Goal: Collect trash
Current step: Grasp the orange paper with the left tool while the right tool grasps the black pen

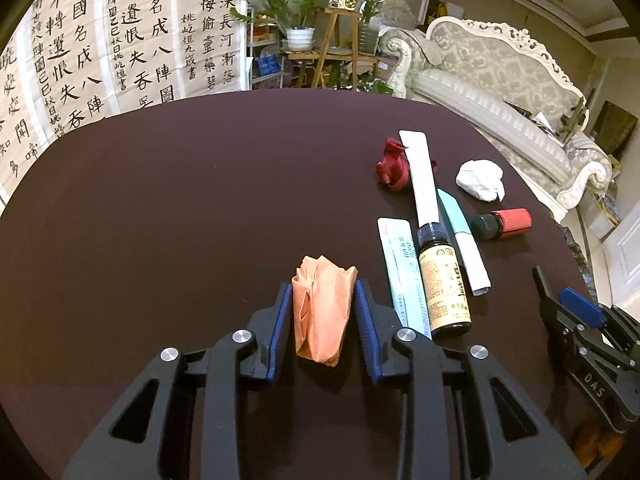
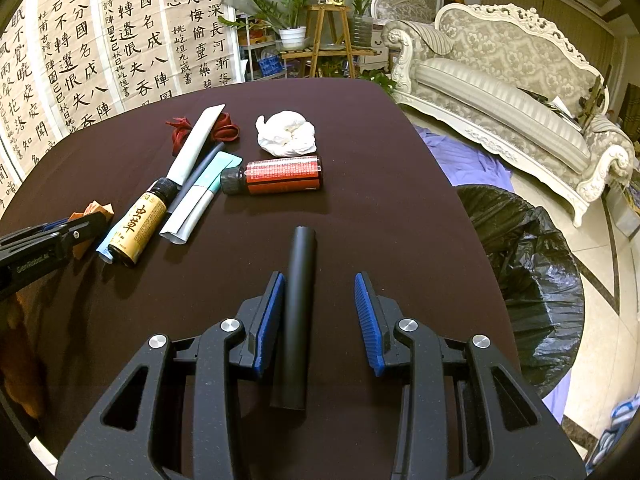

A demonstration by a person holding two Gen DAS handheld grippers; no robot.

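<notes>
Two bottles [image 2: 138,226] bear labels (one [image 2: 141,220] reads 虫草), other print illegible.

Crumpled orange paper [image 1: 320,312], black tube [image 2: 298,312], on table

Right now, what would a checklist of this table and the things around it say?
Surface: dark table.
Job's things: orange paper wad, white paper wad, red wad, black tube, yellow-label bottle and red bottle lying down, flat packets.
Clutter: nothing seen beyond the trash.
Grippers: left gripper shut on the orange paper wad; right gripper open, black tube touching one pad only.
Cables: nothing seen.
Surroundings: black bin bag beside the table, sofa, potted plants, calligraphy sheets.
</notes>
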